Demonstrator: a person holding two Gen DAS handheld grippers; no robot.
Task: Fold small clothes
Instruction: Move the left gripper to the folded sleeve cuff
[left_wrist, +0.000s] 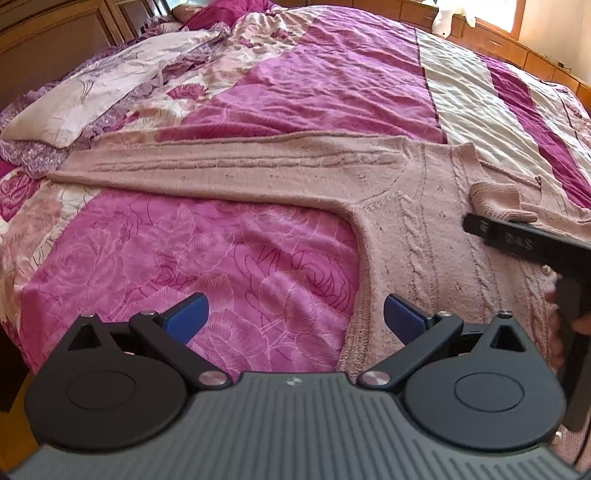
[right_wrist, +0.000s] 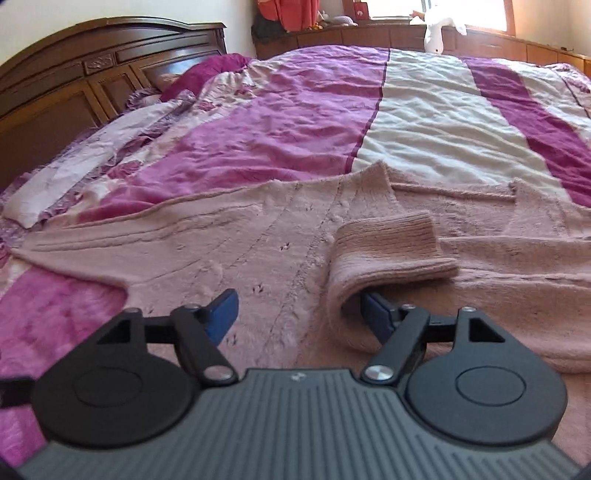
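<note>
Both black two-finger tongs gape wide: left gripper (left_wrist: 295, 314) beside the pale pink cable-knit sweater's (left_wrist: 424, 236) hem, right gripper (right_wrist: 299, 314) over its folded-in ribbed cuff (right_wrist: 391, 251).

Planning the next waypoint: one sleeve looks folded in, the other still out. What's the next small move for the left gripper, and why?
Probably bring the left gripper leftward to the cuff end of the outstretched sleeve. It is open and holds nothing, hovering near the sweater side edge. That sleeve lies flat across the bedspread, while the other sleeve's cuff already rests on the body, by the open right gripper.

Sweater (left_wrist: 424, 221) lies on bed (left_wrist: 295, 92), pillow (left_wrist: 74, 107) left.
</note>
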